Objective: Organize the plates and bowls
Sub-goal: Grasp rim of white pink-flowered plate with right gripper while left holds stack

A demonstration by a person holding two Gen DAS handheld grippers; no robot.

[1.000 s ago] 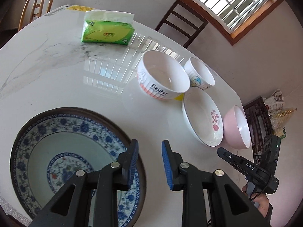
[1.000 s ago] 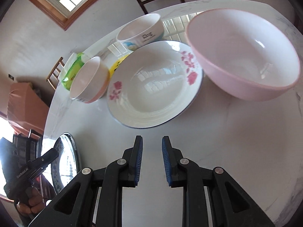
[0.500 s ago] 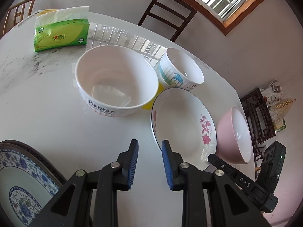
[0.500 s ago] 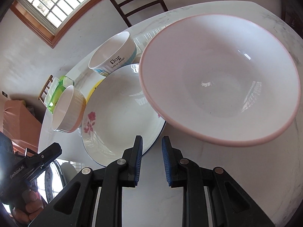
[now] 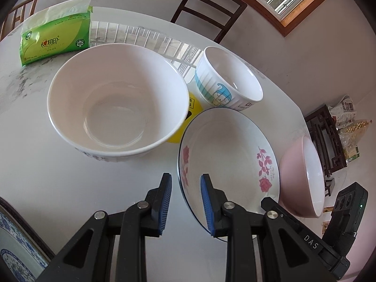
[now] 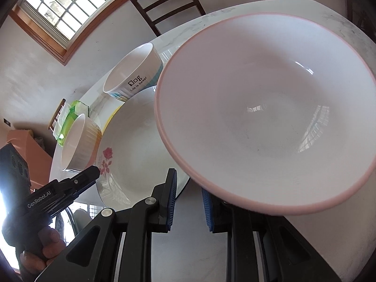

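My left gripper (image 5: 184, 202) is open, its jaws straddling the near rim of the white rose-patterned plate (image 5: 231, 155). A large white bowl (image 5: 117, 115) stands to the left and a small cartoon bowl (image 5: 229, 82) behind. My right gripper (image 6: 189, 202) is open at the near rim of the pink bowl (image 6: 265, 110), which fills that view; its right finger is partly hidden under the rim. The rose plate (image 6: 134, 145), the cartoon bowl (image 6: 134, 72) and the white bowl (image 6: 80, 143) lie to the left there. The pink bowl (image 5: 303, 178) is at the right in the left view.
A blue-patterned plate (image 5: 14, 249) lies at the lower left. A green tissue pack (image 5: 54, 40) sits at the back left. A yellow sticker (image 5: 188, 119) is on the white marble table (image 5: 47, 183). Dark chairs (image 5: 209, 11) stand behind the table.
Both grippers have moved forward. The left one went from over the blue plate to the rose plate's rim; the right one closed in on the pink bowl's rim.
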